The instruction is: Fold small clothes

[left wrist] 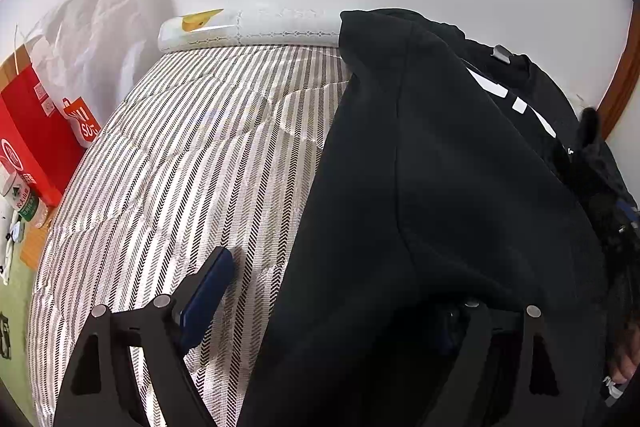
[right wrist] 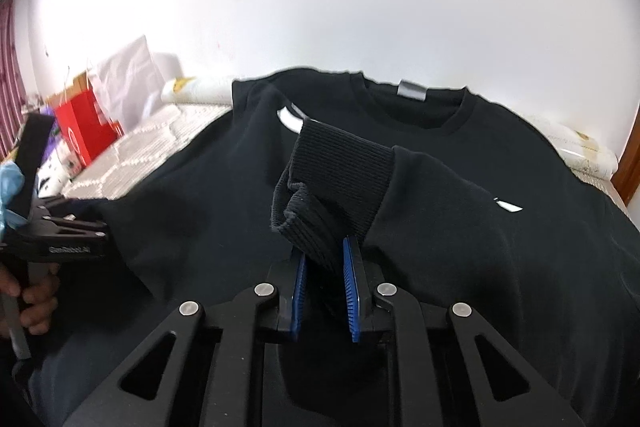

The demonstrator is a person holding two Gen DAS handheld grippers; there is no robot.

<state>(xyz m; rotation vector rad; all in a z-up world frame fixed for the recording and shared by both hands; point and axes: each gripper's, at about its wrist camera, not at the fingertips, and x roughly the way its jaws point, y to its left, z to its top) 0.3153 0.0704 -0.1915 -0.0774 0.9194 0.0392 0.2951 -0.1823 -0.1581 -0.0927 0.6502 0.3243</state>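
Note:
A black sweatshirt (right wrist: pixel 460 187) with white marks lies on the striped bed, neck towards the wall; it also fills the right of the left wrist view (left wrist: pixel 440 187). My right gripper (right wrist: pixel 325 267) is shut on the ribbed sleeve cuff (right wrist: pixel 340 163), which stands up between its blue pads. My left gripper (left wrist: pixel 332 287) is spread wide: its left finger (left wrist: pixel 208 287) lies bare on the bedcover, its right finger is hidden under the sweatshirt's left edge. The left gripper also shows in the right wrist view (right wrist: pixel 68 227), at the garment's left side.
The striped bedcover (left wrist: pixel 180 167) stretches left of the sweatshirt. A rolled white mat (left wrist: pixel 248 27) lies along the wall. A red paper bag (left wrist: pixel 36 131) and white bags stand beside the bed at the left. A wooden door frame (left wrist: pixel 620 75) is at the right.

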